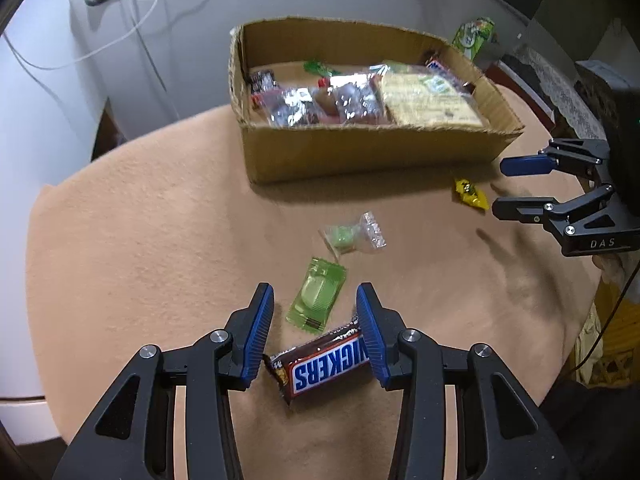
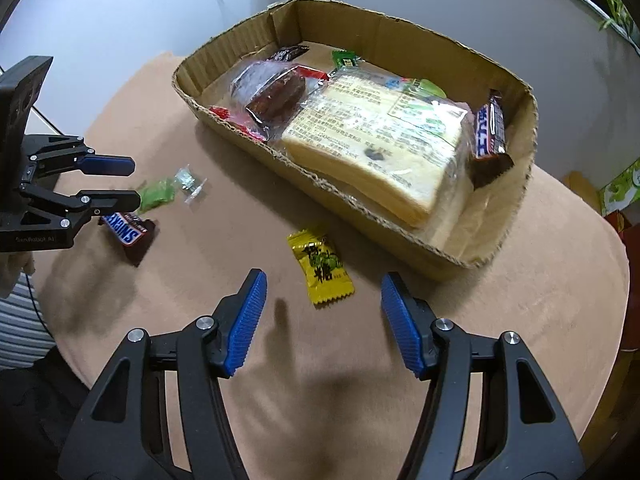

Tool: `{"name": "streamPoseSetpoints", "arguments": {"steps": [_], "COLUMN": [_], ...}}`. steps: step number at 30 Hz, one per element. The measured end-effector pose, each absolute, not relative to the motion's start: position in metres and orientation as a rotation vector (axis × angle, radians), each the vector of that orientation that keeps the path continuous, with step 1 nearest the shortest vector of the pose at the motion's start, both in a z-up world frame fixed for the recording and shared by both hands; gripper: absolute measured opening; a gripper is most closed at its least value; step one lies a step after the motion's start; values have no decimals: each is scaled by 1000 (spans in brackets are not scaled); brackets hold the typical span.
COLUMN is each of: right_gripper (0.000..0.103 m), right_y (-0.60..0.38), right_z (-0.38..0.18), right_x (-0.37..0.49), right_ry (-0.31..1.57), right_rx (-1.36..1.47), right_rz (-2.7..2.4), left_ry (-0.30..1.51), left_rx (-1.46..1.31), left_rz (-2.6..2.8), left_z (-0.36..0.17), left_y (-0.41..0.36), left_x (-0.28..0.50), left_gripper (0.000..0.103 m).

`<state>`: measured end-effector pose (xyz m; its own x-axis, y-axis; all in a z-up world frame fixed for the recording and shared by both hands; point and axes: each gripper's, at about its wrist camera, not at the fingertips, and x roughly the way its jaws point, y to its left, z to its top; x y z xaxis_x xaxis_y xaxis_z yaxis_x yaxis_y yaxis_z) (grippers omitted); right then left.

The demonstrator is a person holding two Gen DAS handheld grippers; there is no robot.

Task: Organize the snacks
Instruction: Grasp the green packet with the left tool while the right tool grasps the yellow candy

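My left gripper (image 1: pixel 316 300) is open above a Snickers bar (image 1: pixel 320 364) that lies on the tan cloth between its fingers. A flat green packet (image 1: pixel 318 294) and a clear wrapper with green candy (image 1: pixel 352 234) lie just beyond. My right gripper (image 2: pixel 322 292) is open over a yellow candy packet (image 2: pixel 322 266), which also shows in the left wrist view (image 1: pixel 470 194). A cardboard box (image 2: pixel 400 36) at the back holds wrapped bread (image 2: pixel 380 136), dark cakes in clear wrap (image 2: pixel 272 92) and a chocolate bar (image 2: pixel 490 128).
The round table under the tan cloth (image 1: pixel 140 240) ends close on all sides. A green carton (image 1: pixel 474 36) stands behind the box (image 1: pixel 360 156). White cables (image 1: pixel 132 20) hang on the wall at the back left. Each gripper shows in the other's view, the right one (image 1: pixel 500 186) and the left one (image 2: pixel 134 184).
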<state>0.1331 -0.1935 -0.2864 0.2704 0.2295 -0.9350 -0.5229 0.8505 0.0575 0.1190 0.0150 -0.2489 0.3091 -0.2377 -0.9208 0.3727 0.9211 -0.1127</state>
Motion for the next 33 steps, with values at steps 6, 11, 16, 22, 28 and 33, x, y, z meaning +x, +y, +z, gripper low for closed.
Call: {"name": "streamPoseSetpoints", "arguments": {"steps": [6, 11, 16, 22, 28, 33], "right_gripper": [55, 55, 54, 27, 26, 26], "right_y": [-187, -180, -176, -180, -182, -181], "right_z": [-300, -308, -316, -315, -315, -312], "right_x": [137, 142, 144, 141, 141, 132], "right_ry": [1216, 1231, 1241, 1232, 1231, 1219], "right_rx": [-314, -328, -327, -343, -326, -319], "right_rz": [512, 528, 534, 530, 537, 547], "left_ry": [1223, 1237, 1222, 1199, 1181, 1184], "left_rx": [187, 208, 214, 200, 183, 163], "left_rz": [-426, -408, -406, -380, -346, -344], "left_z": [-260, -268, -267, -269, -268, -268], "left_y": [6, 4, 5, 11, 13, 20], "left_x": [122, 123, 120, 113, 109, 105], "left_gripper": [41, 36, 32, 28, 20, 19]}}
